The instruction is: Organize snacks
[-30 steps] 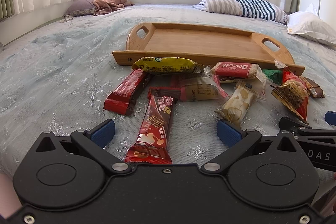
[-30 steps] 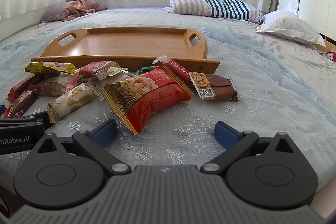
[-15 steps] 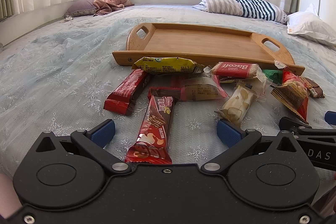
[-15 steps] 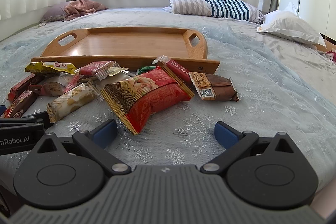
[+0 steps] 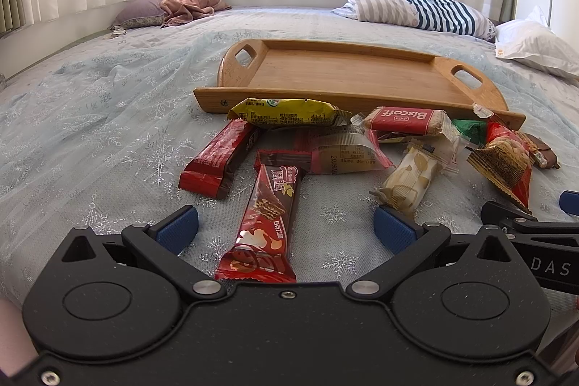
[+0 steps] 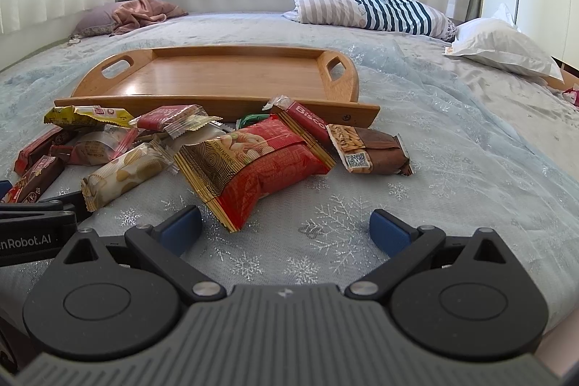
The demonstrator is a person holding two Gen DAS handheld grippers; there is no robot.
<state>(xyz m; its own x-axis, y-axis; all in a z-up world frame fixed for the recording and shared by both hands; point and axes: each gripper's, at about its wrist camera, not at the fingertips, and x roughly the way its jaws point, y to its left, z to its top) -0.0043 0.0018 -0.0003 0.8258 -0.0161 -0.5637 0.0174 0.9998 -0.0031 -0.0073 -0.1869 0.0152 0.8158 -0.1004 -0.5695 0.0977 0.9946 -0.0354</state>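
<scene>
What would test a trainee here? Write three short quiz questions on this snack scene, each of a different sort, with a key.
1. True or false: the wooden tray already holds snacks.
2. Which wrapper lies between the left gripper fingers? A) red wafer bar B) yellow bar C) Biscoff pack
3. Fill in: the snack nearest the right gripper is the red and gold ____.

Key: 1 false, the tray is bare; 2 A; 3 bag, lying on the bedspread, with both grippers open.
</scene>
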